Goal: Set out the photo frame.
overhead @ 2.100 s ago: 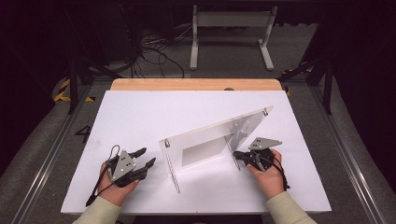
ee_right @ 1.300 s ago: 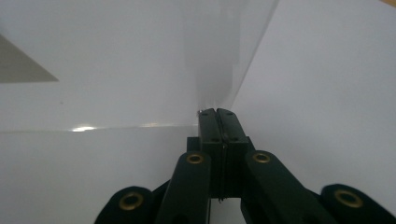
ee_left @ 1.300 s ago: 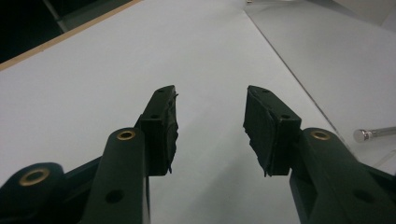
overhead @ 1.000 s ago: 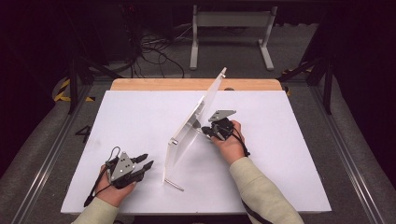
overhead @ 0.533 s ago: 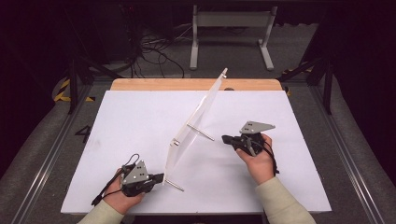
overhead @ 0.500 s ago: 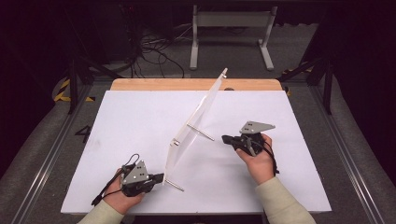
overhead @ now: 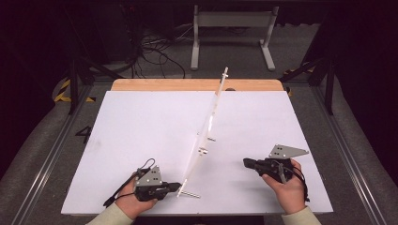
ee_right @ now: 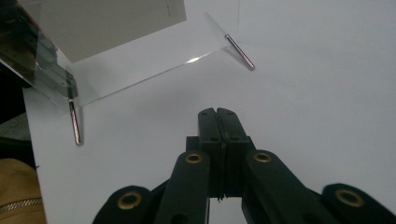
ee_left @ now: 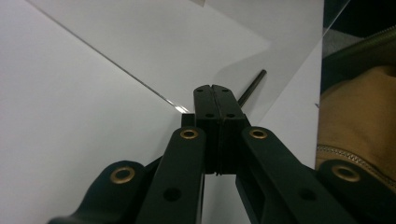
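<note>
While on edge, clear panel (overhead: 207, 125) runs near-to-far | left claw (overhead: 178, 186) beside near corner

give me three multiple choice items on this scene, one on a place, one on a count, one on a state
1. Where is the left hand-held gripper?
A. at the near end of the clear acrylic panel
B. at the table's far edge
C. on top of the panel

2. How many metal pins stick out at the panel's bottom corners in the right gripper view?
A. none
B. two
C. five

3. How do the jaws of the right hand-held gripper stand?
A. wide open
B. shut on a pin
C. shut on nothing

Answers: 1 A, its tips sit by the panel's near corner; 2 B, one pin at each lower corner; 3 C, the jaws meet over bare white table.
</note>
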Action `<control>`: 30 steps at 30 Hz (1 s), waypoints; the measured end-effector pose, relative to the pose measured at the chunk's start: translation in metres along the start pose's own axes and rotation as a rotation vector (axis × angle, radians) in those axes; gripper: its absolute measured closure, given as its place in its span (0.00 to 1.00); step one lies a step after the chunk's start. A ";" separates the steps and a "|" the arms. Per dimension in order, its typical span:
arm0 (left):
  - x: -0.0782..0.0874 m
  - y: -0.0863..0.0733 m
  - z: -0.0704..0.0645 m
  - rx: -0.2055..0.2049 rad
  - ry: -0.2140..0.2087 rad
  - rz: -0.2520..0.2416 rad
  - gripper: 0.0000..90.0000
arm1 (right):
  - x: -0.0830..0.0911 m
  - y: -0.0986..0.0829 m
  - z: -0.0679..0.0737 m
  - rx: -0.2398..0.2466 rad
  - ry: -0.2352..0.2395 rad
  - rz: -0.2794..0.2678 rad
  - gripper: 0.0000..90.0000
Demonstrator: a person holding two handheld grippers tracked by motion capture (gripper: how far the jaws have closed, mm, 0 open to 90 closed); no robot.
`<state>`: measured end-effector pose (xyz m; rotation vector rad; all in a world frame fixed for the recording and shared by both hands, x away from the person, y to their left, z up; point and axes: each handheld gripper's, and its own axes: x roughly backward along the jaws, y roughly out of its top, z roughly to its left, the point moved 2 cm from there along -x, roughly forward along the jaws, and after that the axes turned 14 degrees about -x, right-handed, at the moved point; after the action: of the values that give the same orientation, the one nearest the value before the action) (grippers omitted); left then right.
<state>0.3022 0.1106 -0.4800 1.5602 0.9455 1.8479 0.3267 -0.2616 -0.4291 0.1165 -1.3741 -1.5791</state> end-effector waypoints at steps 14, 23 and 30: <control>-0.052 0.043 -0.017 -0.134 -0.115 0.040 0.99 | 0.023 -0.022 0.021 0.010 0.022 0.034 0.95; -0.081 0.065 -0.024 -0.174 -0.140 0.054 0.99 | 0.038 -0.028 0.024 0.000 0.003 0.006 0.92; -0.103 0.083 -0.025 -0.196 -0.149 0.075 0.99 | 0.056 -0.027 0.021 -0.029 -0.017 -0.043 0.87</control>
<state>0.3002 -0.0239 -0.4790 1.6049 0.6272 1.7863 0.2690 -0.2908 -0.4149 0.1159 -1.3693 -1.6380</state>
